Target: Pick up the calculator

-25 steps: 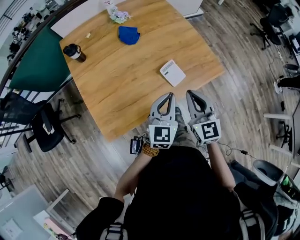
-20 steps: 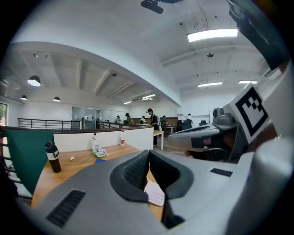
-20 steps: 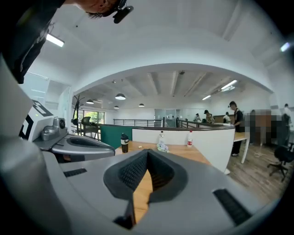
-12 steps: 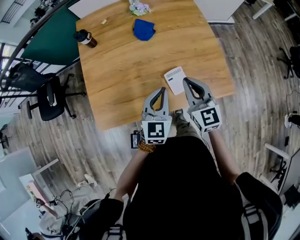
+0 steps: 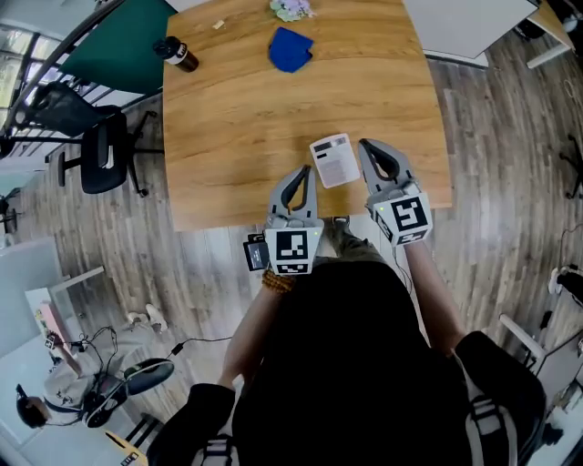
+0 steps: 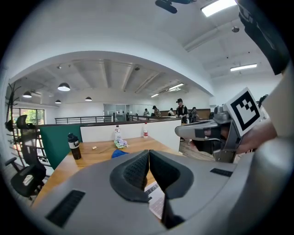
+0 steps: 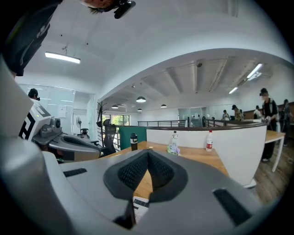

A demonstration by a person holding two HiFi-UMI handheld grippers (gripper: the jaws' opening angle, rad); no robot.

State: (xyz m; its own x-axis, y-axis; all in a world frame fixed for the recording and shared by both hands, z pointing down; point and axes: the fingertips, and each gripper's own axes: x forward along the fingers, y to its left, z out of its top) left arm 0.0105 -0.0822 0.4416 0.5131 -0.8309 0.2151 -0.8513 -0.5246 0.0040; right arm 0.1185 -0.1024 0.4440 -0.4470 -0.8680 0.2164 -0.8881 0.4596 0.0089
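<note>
The calculator (image 5: 334,160) is a flat white slab lying near the front edge of the wooden table (image 5: 228,127). My left gripper (image 5: 304,170) is just to its left, over the table edge, jaws shut and empty. On the calculator's right side my right gripper (image 5: 365,145) is also shut with nothing in it. In the left gripper view the shut jaws (image 6: 149,152) point across the table, with the calculator (image 6: 156,200) low between them and the right gripper (image 6: 202,131) beside. In the right gripper view the calculator (image 7: 139,206) peeks below the shut jaws (image 7: 148,152).
A blue cloth (image 5: 291,48), a dark bottle (image 5: 178,54) and a small pale bundle (image 5: 291,9) sit at the far side of the table. A black office chair (image 5: 105,153) stands left of the table. Wood floor surrounds it.
Both grippers have moved forward from in front of the table to over its near edge, and now flank the calculator. Their jaws have stayed shut.
</note>
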